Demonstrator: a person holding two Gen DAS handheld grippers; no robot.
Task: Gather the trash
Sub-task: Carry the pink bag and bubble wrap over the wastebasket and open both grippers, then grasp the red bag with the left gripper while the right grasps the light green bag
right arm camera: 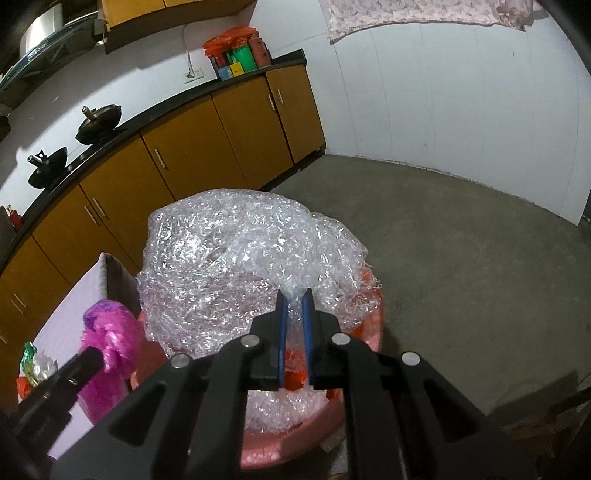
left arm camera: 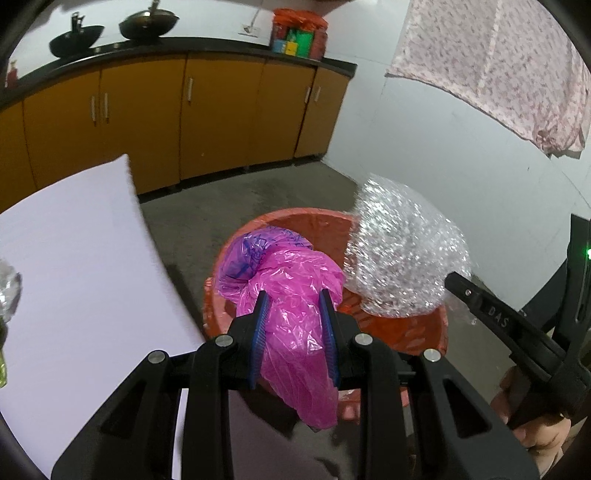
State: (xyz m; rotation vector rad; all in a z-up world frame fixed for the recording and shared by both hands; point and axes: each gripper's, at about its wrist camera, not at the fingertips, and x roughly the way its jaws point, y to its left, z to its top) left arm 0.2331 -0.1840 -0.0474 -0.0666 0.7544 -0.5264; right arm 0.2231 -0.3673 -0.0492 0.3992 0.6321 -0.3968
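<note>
Left hand-held gripper (left arm camera: 293,299) clamps the pink plastic bag (left arm camera: 295,280), right hand-held gripper (right arm camera: 294,295) pinches the bubble wrap (right arm camera: 240,258); lower both inside the red bin's (left arm camera: 314,218) rim before releasing

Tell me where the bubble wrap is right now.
The bubble wrap is pinched in the right gripper, over the red bin, right of the pink bag.

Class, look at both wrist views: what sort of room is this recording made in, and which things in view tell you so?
Most likely a home kitchen. A dark countertop runs over yellow-brown cabinets, and two black woks sit on it. On the concrete floor stands an orange bin being filled with trash.
</note>
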